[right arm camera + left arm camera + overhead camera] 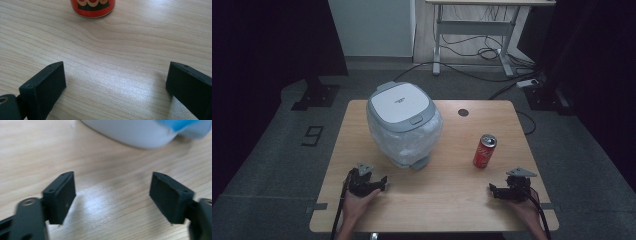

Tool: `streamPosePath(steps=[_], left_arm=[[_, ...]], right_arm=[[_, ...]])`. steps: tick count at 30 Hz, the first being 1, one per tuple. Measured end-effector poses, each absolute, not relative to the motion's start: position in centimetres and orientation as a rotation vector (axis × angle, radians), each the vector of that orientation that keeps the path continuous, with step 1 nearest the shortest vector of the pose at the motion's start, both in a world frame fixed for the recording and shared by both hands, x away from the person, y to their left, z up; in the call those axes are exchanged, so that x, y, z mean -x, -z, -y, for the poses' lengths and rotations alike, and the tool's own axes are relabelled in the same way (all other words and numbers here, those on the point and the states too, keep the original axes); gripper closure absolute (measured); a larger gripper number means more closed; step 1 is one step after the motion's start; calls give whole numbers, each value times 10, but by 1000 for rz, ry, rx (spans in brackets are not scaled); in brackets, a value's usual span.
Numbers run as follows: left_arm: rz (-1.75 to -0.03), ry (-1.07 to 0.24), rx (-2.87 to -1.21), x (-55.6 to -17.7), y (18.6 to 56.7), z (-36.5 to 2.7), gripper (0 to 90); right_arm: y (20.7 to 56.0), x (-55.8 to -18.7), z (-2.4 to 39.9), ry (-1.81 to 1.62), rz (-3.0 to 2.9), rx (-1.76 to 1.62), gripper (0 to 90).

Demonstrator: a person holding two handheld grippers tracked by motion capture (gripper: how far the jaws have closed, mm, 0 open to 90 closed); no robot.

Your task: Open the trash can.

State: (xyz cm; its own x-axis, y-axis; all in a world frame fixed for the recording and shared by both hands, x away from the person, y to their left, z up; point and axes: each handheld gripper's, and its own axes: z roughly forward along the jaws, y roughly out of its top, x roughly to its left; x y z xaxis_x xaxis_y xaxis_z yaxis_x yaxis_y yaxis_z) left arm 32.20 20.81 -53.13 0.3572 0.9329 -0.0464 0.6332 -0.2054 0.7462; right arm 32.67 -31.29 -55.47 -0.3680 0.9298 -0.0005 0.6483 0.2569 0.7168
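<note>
On table (447, 195): bin (403, 124) at left-centre, toward far edge; can (485, 151) upright, right of bin, apart from it. Left gripper (383, 183) at near-left, just before bin. Right gripper (493, 190) at near-right, before can, apart from it. Desk (472, 30) on floor behind table.

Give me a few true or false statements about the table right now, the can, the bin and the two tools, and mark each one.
1. The red can stands upright on the table. True.
2. The left tool is clamped on the can. False: its jaws stand open over bare wood.
3. The white bin has its lid shut. True.
4. The can lies between the bin and the left tool. False: it stands to the bin's right, ahead of the right tool.
5. The right tool holds nothing. True.
</note>
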Motion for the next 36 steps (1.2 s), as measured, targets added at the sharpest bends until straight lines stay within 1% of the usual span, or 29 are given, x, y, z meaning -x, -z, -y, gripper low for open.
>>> streamPosePath(steps=[2,4,6,9,11,12,13,18,23,36], left_arm=[[-1359,-566,-1920,-321,529,-210,308],[-1343,-609,-1871,-317,521,-214,371],[-1322,-618,-1848,-314,516,-217,464],[-1298,-617,-1826,-312,510,-220,565],[-1291,-614,-1819,-311,508,-221,625],[-1287,-610,-1811,-311,506,-221,625],[-1273,-596,-1796,-310,501,-221,680],[-1202,-560,-1769,-305,484,-217,793],[-1151,-545,-1746,-301,471,-212,839],[-1102,-535,-1699,-304,454,-209,859]], right_arm=[[555,-327,313,-892,-2112,-1429,20],[555,-327,313,-893,-2115,-1426,20],[555,-327,314,-894,-2118,-1424,20],[555,-327,314,-896,-2121,-1421,20],[555,-327,314,-897,-2121,-1420,20],[555,-327,314,-896,-2121,-1420,20],[555,-327,314,-896,-2121,-1420,20],[555,-327,314,-897,-2121,-1420,19],[555,-327,314,-896,-2121,-1420,20],[555,-327,314,-896,-2122,-1419,19]])
